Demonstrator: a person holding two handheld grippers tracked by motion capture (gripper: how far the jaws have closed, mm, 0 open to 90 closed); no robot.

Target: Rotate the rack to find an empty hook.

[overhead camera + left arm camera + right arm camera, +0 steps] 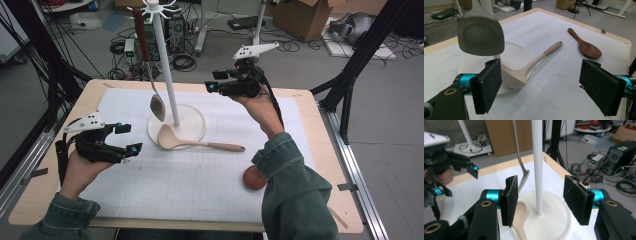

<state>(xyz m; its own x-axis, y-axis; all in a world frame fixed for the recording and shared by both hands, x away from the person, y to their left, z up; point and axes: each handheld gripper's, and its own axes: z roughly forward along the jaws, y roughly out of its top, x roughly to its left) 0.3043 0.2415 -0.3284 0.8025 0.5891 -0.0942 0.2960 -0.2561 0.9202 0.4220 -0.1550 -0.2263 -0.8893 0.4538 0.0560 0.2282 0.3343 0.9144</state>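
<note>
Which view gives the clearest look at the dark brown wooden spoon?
The left gripper view: the brown wooden spoon lies whole and unobstructed on the white mat, bowl and handle both visible. In the high view only part of its bowl shows beside the person's right sleeve, which hides the rest.

Left gripper (pixel 128 138) low, right gripper (pixel 214 80) raised, jaws apart, empty

Three spoons are in the scene: one metal spoon (pixel 157 106) hanging from the stand, one cream ladle-like spoon (pixel 190 142) lying partly on the stand's base, and one dark wooden spoon (pixel 586 45) on the worktop. There is one white hanging stand (pixel 167 75), one white grid mat (pixel 200 175), and two hand-held grippers, left gripper (pixel 127 138) and right gripper (pixel 216 81).
</note>
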